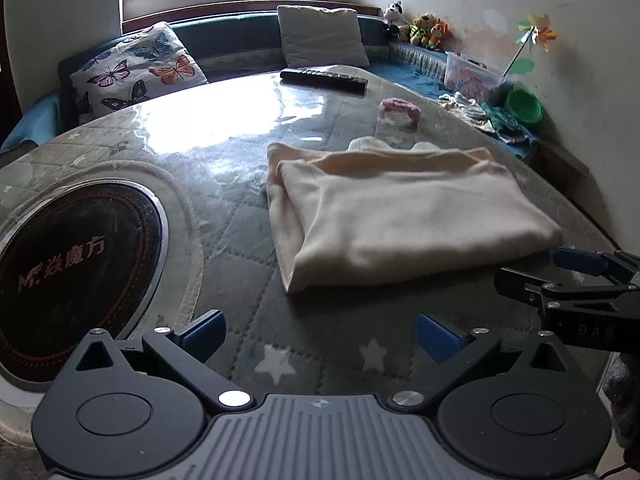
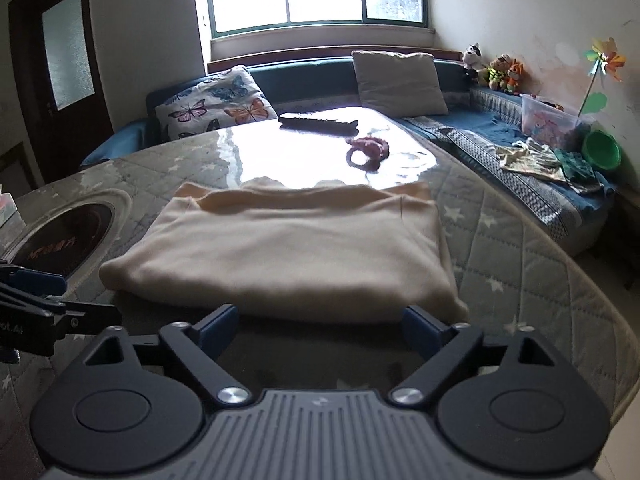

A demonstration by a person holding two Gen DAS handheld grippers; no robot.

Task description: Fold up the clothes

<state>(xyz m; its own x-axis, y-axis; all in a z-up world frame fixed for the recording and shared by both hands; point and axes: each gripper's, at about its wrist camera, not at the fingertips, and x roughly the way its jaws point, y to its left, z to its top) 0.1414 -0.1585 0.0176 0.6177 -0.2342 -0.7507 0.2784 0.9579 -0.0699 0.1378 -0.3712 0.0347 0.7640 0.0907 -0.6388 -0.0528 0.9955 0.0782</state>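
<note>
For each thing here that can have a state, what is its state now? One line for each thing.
cream garment: folded, lying flat on the table, not held.
left gripper: open, empty, short of the garment.
right gripper: open, empty, at the garment's near edge.
remote control: lying flat at the table's far end.
pink hair tie: lying loose beyond the garment.
green bowl: tipped on its side.

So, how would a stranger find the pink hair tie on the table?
Start at the quilted table below the window. Beyond the folded cream garment, near the black remote control, lies the pink hair tie. It is the only small, pink, ring-shaped thing there.
</note>
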